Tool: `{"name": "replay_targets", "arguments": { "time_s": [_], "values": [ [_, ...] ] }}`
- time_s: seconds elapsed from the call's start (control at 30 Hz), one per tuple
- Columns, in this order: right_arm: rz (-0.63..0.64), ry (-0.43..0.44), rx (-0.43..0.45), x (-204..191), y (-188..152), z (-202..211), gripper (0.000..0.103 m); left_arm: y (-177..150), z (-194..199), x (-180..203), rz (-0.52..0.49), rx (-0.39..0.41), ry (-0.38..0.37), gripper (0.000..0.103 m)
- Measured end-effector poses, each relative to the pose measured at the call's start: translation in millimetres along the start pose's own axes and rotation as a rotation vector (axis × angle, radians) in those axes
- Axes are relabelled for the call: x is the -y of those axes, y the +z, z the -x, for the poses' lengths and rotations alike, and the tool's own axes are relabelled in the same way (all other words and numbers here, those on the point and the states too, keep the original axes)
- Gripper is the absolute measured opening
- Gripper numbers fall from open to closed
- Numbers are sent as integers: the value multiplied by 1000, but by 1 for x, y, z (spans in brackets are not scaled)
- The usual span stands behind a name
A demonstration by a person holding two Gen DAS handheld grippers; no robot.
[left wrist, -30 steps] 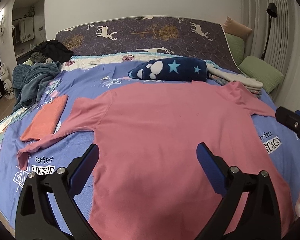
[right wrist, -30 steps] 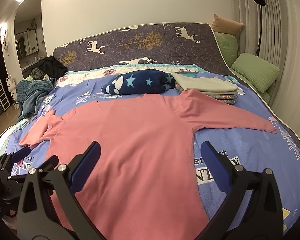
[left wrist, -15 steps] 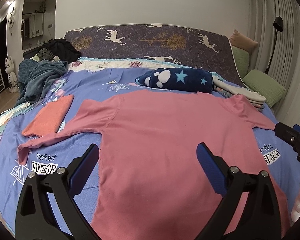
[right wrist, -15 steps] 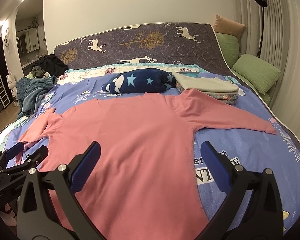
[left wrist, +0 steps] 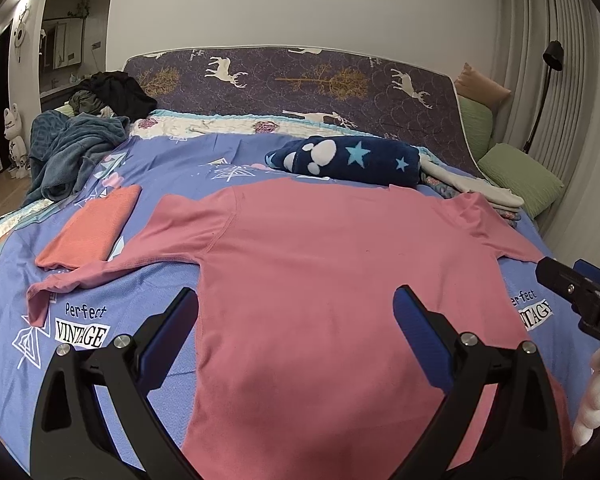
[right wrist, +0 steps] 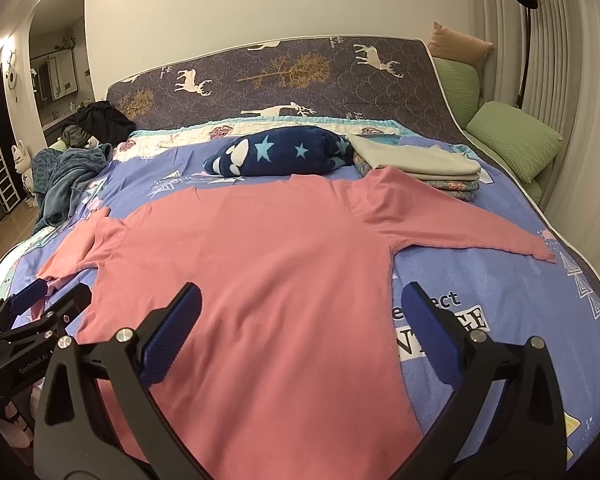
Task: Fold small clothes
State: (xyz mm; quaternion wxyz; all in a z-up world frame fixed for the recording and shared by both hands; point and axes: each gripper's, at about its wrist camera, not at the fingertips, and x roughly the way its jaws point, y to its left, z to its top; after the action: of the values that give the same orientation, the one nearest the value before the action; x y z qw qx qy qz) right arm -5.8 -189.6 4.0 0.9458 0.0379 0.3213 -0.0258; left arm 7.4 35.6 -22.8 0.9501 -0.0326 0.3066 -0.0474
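Below both spread tools, left (left wrist: 296, 332) and right (right wrist: 300, 332), lies the pink shirt (left wrist: 340, 280) flat.

left wrist: bed's foot, facing headboard | right wrist: same, rightward | shared: pink shirt (left wrist: 340, 280)

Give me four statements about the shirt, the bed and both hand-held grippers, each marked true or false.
1. The pink long-sleeved shirt lies spread flat on the blue printed bedspread. True.
2. The left hand-held gripper is clamped on a sleeve. False: it is open, holding nothing.
3. A folded orange garment lies beside the shirt's sleeve. True.
4. The right hand-held gripper is shut. False: it is open above the shirt.
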Motion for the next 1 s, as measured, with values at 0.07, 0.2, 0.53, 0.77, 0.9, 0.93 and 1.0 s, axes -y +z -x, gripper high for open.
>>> {"name": "replay_targets", "arguments": {
  "time_s": [0.07, 0.2, 0.53, 0.77, 0.9, 0.93, 1.0],
  "values": [
    [0, 2, -1, -1, -1, 0, 101, -1, 1, 0, -3, 2, 0, 98],
    [3, 6, -5, -3, -2, -1, 101, -3, 1, -1, 0, -2, -2, 98],
    [38, -5, -13, -10, -3, -3, 101, -7, -3, -12, 31, -27, -13, 98],
    [77, -25, -20, -17, 1, -9, 101, -8, -13, -39, 115, -71, -32, 98],
    [91, -40, -25, -18, 2, -13, 101, -7, -15, -72, 199, -69, -31, 87],
    [94, -44, -28, -18, 2, -15, 101, -6, -16, -80, 226, -72, -37, 85],
    [96, -52, -33, -19, 2, -17, 101, -6, -19, -109, 327, -87, -58, 74]
  ]
}}
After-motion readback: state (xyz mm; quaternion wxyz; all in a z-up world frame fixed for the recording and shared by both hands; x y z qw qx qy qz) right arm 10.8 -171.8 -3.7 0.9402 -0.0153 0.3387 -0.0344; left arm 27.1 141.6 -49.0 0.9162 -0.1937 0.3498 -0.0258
